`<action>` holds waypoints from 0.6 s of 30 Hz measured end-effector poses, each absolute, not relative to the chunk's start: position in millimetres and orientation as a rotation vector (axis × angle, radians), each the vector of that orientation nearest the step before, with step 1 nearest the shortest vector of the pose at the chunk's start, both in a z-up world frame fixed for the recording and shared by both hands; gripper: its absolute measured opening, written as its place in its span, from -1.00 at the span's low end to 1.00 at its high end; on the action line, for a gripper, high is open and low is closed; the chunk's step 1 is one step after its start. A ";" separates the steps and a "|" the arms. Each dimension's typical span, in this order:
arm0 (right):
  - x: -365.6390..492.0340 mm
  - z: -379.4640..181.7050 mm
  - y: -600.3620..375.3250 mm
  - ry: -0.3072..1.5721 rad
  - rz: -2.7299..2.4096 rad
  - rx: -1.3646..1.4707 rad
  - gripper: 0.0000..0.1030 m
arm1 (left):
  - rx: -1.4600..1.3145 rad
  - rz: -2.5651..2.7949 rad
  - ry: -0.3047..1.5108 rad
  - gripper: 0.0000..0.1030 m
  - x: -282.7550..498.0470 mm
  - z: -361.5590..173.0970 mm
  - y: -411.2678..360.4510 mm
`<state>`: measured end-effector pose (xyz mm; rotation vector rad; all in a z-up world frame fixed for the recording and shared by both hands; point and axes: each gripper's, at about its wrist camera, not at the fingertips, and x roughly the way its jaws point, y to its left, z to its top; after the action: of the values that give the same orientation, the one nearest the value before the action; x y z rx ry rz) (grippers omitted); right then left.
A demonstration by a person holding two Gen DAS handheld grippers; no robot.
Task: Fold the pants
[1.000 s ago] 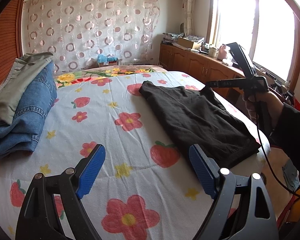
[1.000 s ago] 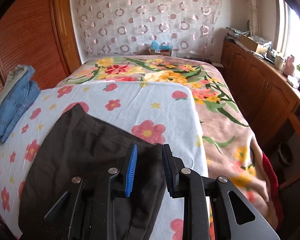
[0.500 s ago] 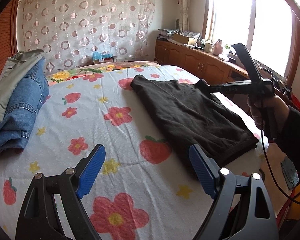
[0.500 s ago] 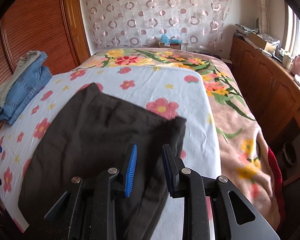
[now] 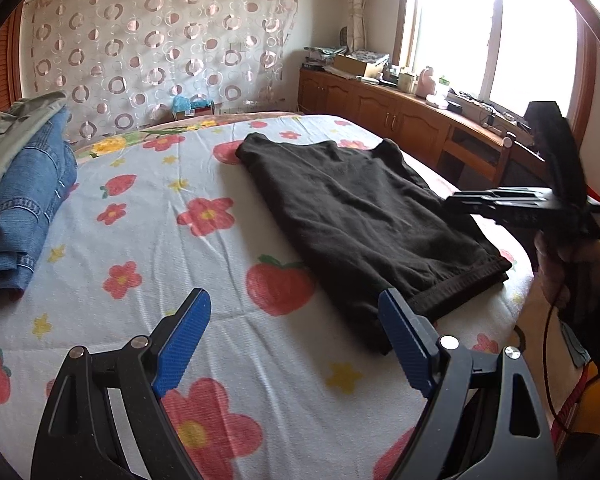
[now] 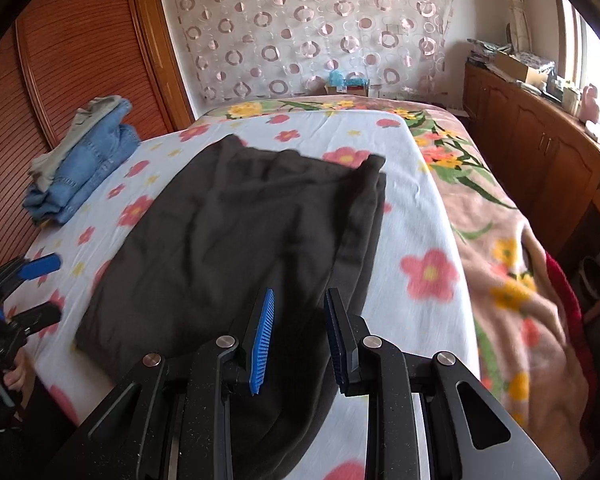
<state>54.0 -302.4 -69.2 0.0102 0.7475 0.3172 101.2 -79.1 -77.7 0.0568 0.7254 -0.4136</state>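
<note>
On the flowered sheet (image 5: 148, 240) of the bed lie the black pants (image 5: 364, 216), folded into a flat rectangle, with the hem end nearest your left tool (image 5: 296, 340) and the far corner a little raised. Compared with half a second ago, your right tool (image 6: 298, 336) has pulled back from the cloth: its blue pads, then nearly together over the pants' edge, now stand a small gap apart with nothing between them. It hangs above the near right edge of the pants. Your left tool has kept its jaws wide apart and grips nothing; it has edged closer to the hem, so the right pad (image 5: 400, 340) now overlaps the hem corner in view, though whether it touches you cannot tell.

Well to the left of the pants sits a stack of folded jeans (image 5: 24, 208) with a grey-green garment (image 5: 16, 128) on top. Beyond the sheet a floral blanket (image 6: 496, 216) covers the rest of the bed. A ring-patterned curtain (image 5: 160, 52) hangs on the far wall, wooden cabinets (image 5: 400, 120) run below the bright window (image 5: 500, 28), and a slatted wooden wardrobe (image 6: 80, 72) stands on the other side.
</note>
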 end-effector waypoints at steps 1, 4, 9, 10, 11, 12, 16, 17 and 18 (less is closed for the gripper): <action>50.8 -69.2 -300.6 0.748 0.317 0.012 -0.47 | 0.058 -0.416 0.728 0.68 100.7 -78.3 -80.5; 37.7 -68.1 -301.4 0.741 0.311 0.015 -0.25 | 0.062 -0.422 0.731 0.68 98.8 -78.0 -83.6; 19.6 -69.5 -305.2 0.738 0.280 0.006 -0.23 | 0.068 -0.435 0.734 0.68 96.5 -78.6 -89.6; 16.6 -70.4 -304.7 0.743 0.276 0.007 -0.23 | 0.071 -0.438 0.735 0.68 96.0 -78.8 -90.7; 13.8 -71.9 -306.0 0.747 0.269 0.008 -0.23 | 0.073 -0.440 0.735 0.68 95.9 -79.5 -91.6; 11.3 -72.2 -303.9 0.752 0.264 0.007 -0.23 | 0.075 -0.443 0.737 0.68 95.4 -79.8 -92.9; 5.3 -72.9 -307.2 0.763 0.250 0.045 -0.23 | 0.080 -0.450 0.738 0.68 94.2 -79.5 -98.3; 4.2 -72.7 -308.7 0.765 0.246 0.053 -0.23 | 0.081 -0.451 0.737 0.68 94.0 -79.1 -99.1; 3.6 -73.2 -310.9 0.770 0.240 0.063 -0.23 | 0.082 -0.454 0.736 0.68 93.2 -78.3 -100.3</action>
<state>3.6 -310.9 -73.2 0.0630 0.7699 0.2401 93.2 -100.3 -78.3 0.0819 0.7359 -0.4538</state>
